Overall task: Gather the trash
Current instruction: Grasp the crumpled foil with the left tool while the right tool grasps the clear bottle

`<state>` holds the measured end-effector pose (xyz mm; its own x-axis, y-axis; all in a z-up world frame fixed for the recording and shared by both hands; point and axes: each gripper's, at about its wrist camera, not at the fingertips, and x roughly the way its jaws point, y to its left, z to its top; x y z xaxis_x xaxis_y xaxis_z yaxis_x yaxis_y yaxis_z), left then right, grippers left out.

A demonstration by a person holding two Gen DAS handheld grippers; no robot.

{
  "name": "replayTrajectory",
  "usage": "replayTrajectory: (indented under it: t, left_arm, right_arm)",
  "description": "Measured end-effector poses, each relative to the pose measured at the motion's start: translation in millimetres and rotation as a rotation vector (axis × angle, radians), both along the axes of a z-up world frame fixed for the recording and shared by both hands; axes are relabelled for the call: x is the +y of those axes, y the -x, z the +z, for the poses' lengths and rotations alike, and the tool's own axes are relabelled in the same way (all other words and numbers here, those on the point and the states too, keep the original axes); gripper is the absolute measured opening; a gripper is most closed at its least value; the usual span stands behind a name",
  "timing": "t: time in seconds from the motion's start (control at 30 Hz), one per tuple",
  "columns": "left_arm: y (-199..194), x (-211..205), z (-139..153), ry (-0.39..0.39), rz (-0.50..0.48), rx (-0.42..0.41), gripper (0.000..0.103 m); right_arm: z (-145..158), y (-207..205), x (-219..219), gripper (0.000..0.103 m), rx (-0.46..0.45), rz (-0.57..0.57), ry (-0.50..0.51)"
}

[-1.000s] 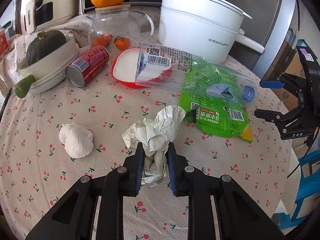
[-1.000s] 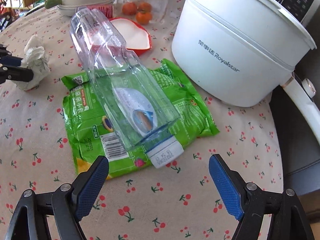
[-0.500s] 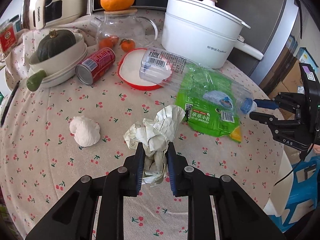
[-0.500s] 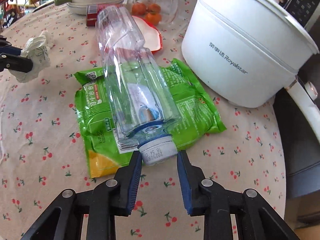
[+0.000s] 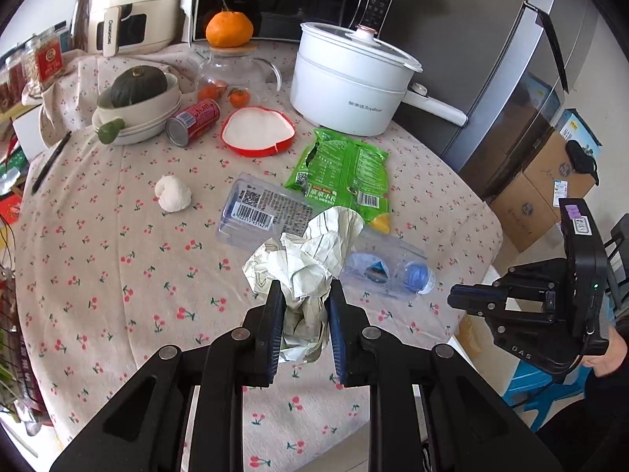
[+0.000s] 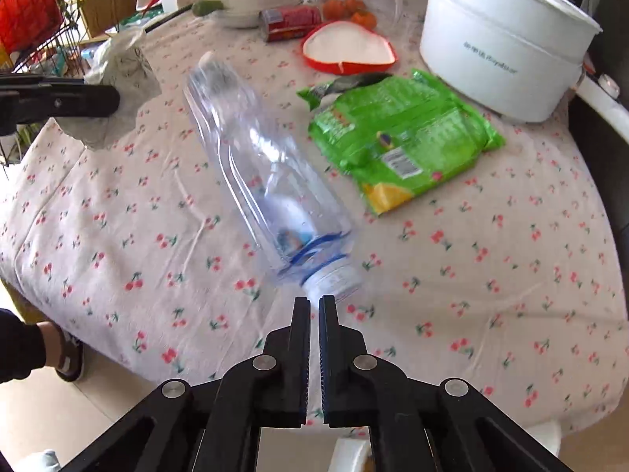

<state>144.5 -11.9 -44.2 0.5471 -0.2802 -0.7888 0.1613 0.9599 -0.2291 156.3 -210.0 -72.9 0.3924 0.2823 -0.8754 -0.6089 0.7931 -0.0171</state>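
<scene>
My left gripper (image 5: 303, 295) is shut on a crumpled paper wad (image 5: 304, 263) and holds it above the table. It also shows in the right wrist view (image 6: 118, 78). A clear plastic bottle (image 6: 259, 169) with a blue cap lies on the cloth, blurred. It also shows in the left wrist view (image 5: 322, 228). My right gripper (image 6: 314, 301) is shut just behind the cap, with nothing between its fingers. A green snack bag (image 5: 346, 169) lies flat beyond the bottle, and a white tissue ball (image 5: 173, 194) lies to the left.
A white pot (image 5: 350, 78), a red-rimmed dish (image 5: 257, 131), a red can (image 5: 192, 120), a bowl with a squash (image 5: 137, 102) and a glass jar (image 5: 232, 70) stand at the back. The table edge (image 5: 491, 236) is at the right.
The bottle has come off the green bag toward the table's near edge and lies free. My right gripper has shut fully behind the cap. My left gripper has risen with the paper wad.
</scene>
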Motion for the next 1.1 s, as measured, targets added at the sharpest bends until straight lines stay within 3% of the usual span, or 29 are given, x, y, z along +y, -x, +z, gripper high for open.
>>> replayTrajectory:
  t: [0.07, 0.13, 0.2, 0.23, 0.37, 0.47, 0.8, 0.97, 1.1]
  left_arm:
    - [11.6, 5.0, -2.8, 0.004, 0.009, 0.008, 0.022]
    - [19.3, 12.1, -4.9, 0.001, 0.022, 0.014, 0.022]
    - [23.4, 21.1, -5.4, 0.005, 0.038, 0.015, 0.022]
    - [24.6, 26.0, -5.7, 0.012, 0.047, 0.017, 0.022]
    - [25.7, 38.7, -6.8, 0.05, 0.062, 0.03, 0.022]
    - [23.1, 44.1, -8.0, 0.068, 0.073, 0.033, 0.022]
    - [20.8, 49.7, -11.0, 0.09, 0.082, 0.057, 0.022]
    - [20.6, 56.9, -21.0, 0.062, 0.087, 0.094, 0.022]
    - [22.3, 65.1, -23.9, 0.058, 0.104, 0.104, 0.022]
  right_arm:
    - [-6.0, 10.8, 4.5, 0.003, 0.02, 0.007, 0.017]
    - [-7.7, 13.1, 6.3, 0.023, 0.049, -0.006, 0.022]
    - [-3.0, 13.5, 3.0, 0.065, 0.037, -0.038, -0.007]
    - [2.3, 13.3, 2.1, 0.07, 0.015, -0.051, -0.036]
    - [16.5, 3.1, 9.6, 0.071, -0.02, -0.076, -0.114]
    - [14.0, -8.3, 21.4, 0.072, -0.027, -0.076, -0.113]
    - [-34.4, -35.8, 61.3, 0.077, -0.063, 0.044, 0.133]
    - [-37.2, -31.0, 62.7, 0.08, 0.064, 0.039, 0.147]
    - [-24.2, -11.7, 67.3, 0.08, 0.078, 0.126, 0.089]
